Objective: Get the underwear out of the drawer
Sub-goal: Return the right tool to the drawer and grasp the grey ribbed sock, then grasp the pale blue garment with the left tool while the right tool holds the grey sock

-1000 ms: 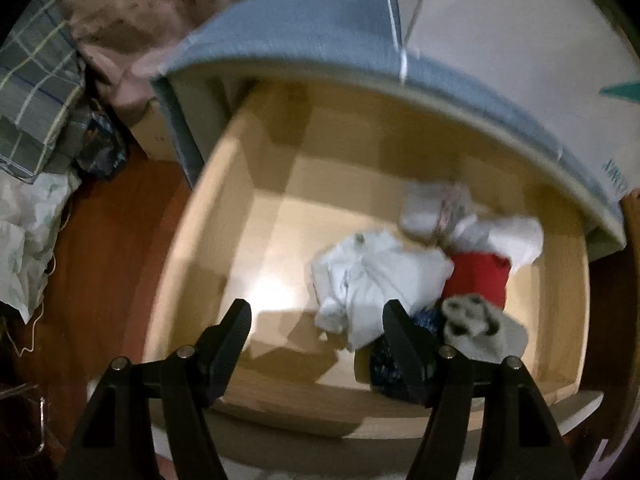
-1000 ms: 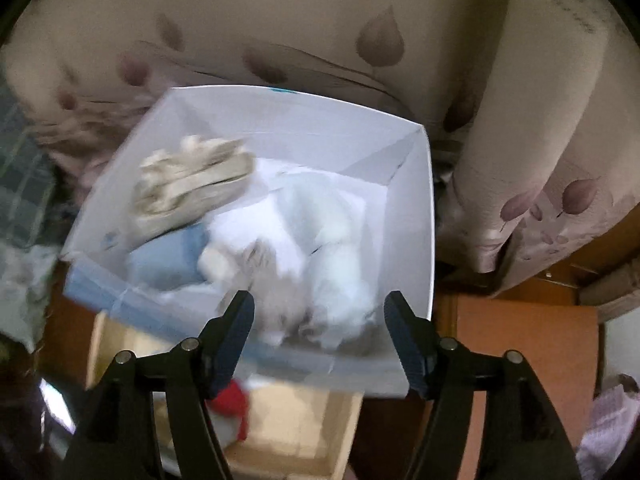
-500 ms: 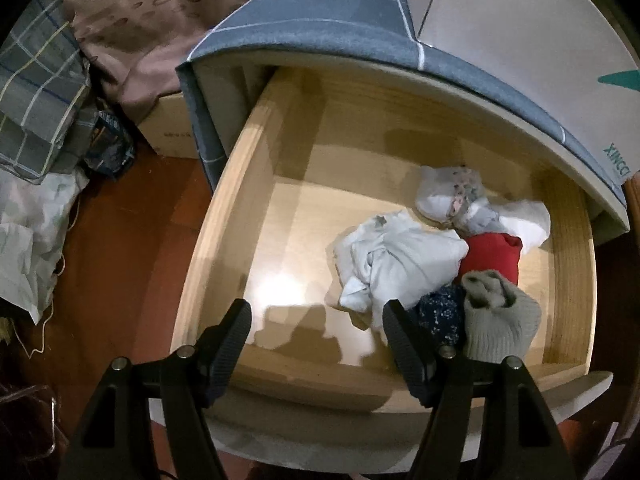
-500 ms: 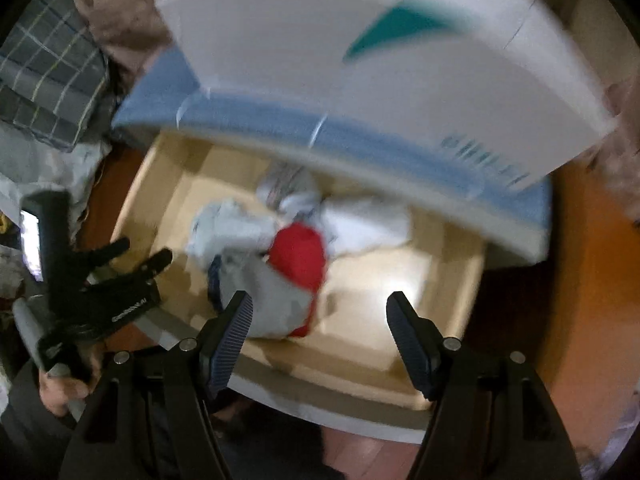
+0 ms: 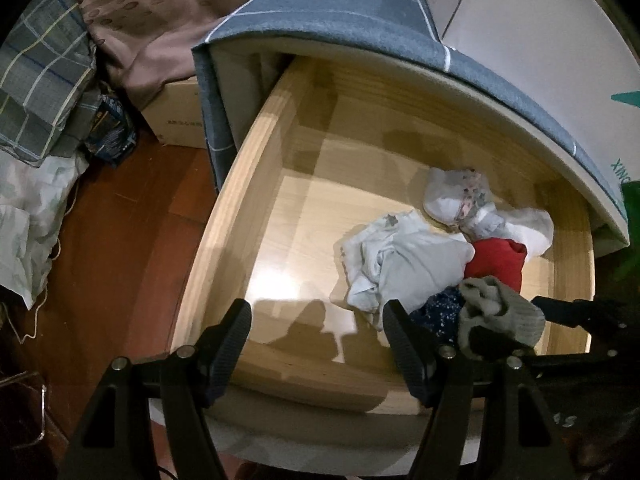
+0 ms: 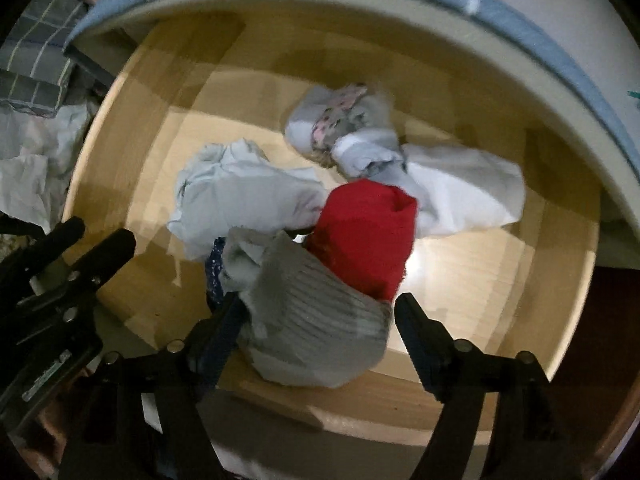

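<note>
Underwear (image 6: pixel 312 320) (grey, ribbed) sits in the drawer (image 6: pixel 460 280) between the right gripper's (image 6: pixel 316 312) opening jaws; left gripper (image 5: pixel 316 320) spread, empty.

black plastic left gripper (image 5: pixel 316 344), ribbed jaws, silver screws

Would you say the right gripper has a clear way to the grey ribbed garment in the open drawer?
Probably yes: the right gripper, its jaws opening, hangs right over the grey ribbed garment, which tops the pile in the drawer with nothing covering it.

Left tongs (image 5: pixel 316 332) point steeply down, jaws wide and empty. Right tongs (image 6: pixel 320 320), at their 3 o'clock, point straight down, jaws opening.
</note>
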The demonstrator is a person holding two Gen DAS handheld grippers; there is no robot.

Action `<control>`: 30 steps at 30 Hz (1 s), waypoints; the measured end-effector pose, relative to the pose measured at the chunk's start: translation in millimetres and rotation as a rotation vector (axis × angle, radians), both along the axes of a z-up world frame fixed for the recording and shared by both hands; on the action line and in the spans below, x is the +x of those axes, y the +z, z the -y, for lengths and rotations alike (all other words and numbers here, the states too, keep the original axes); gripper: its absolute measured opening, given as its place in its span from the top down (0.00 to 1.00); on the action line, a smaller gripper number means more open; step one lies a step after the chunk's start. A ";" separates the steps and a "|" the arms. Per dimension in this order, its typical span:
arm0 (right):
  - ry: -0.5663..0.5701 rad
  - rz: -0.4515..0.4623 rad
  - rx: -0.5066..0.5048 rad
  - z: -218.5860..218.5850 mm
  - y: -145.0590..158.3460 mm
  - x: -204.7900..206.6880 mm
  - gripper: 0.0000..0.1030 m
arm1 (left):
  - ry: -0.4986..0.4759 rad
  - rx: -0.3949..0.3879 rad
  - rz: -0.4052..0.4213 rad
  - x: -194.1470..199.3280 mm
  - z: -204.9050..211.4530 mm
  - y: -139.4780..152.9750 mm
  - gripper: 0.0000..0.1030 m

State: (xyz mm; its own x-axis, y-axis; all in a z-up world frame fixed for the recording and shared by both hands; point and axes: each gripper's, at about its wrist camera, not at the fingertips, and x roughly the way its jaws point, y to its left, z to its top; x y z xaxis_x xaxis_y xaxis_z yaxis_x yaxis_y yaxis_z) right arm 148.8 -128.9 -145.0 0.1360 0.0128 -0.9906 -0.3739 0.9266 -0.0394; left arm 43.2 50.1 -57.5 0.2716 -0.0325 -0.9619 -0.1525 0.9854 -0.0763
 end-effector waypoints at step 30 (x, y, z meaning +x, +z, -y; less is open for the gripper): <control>-0.211 0.014 -0.084 121.4 -22.5 -2.3 0.63 | -0.309 0.033 -0.068 53.2 34.4 -9.6 0.32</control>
State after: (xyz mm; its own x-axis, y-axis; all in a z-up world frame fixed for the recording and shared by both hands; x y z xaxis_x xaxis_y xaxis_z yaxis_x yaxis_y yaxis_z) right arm 146.5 -250.3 -167.5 0.1408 -0.0999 -0.9850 -0.1711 0.9775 -0.1236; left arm 96.5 15.7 -67.1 0.1891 -0.0716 -0.9793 0.1510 0.9876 -0.0430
